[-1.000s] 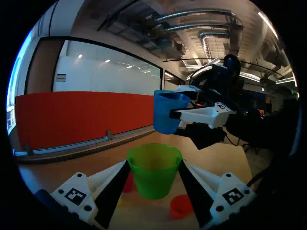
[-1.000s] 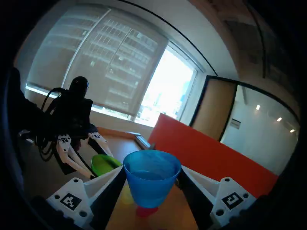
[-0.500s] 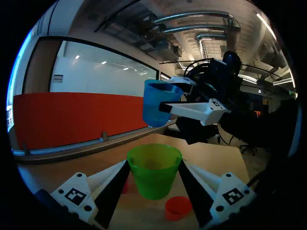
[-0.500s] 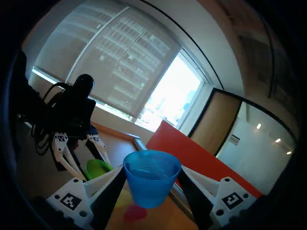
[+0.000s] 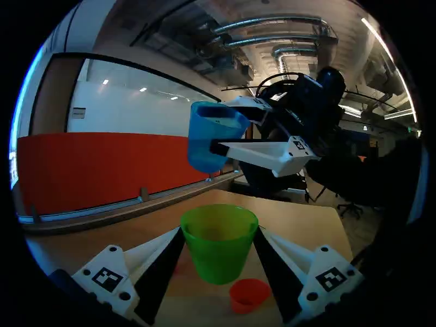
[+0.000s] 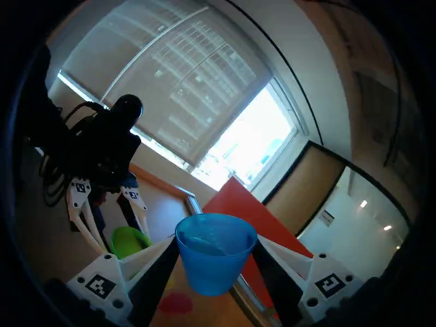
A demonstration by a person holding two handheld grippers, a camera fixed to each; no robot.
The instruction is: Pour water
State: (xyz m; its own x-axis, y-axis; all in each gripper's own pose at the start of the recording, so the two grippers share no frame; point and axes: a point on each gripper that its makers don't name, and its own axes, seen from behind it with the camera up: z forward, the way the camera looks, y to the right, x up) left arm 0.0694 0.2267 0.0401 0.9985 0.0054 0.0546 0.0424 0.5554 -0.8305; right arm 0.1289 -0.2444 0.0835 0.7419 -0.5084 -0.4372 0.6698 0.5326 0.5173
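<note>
Your left claw (image 5: 219,235) is held low and level over the wooden surface (image 5: 305,223). Its two white fingers (image 5: 155,261) are closed around a green cup (image 5: 219,250), one against each side. The cup stands upright with its open mouth facing up.

Your right claw (image 6: 215,244) is raised above and just beyond the green cup. It is angled so that the blue cup (image 6: 215,264) clamped between both its fingers leans over. In the left gripper view, the blue cup's rim tips to one side and its base hangs above the green cup's far edge, with the two cups apart. Water (image 6: 203,243) shows inside the blue cup, lying slanted toward the lower rim.

There are two claws and two held cups, one in each. A small red cup (image 5: 249,294) also stands on the surface beside the left claw's inner finger.

All the cups are smooth, tapered plastic, and the green and blue ones are slightly see-through. The claw fingers are flat white wedges with black inner faces and square printed markers (image 5: 107,278).
</note>
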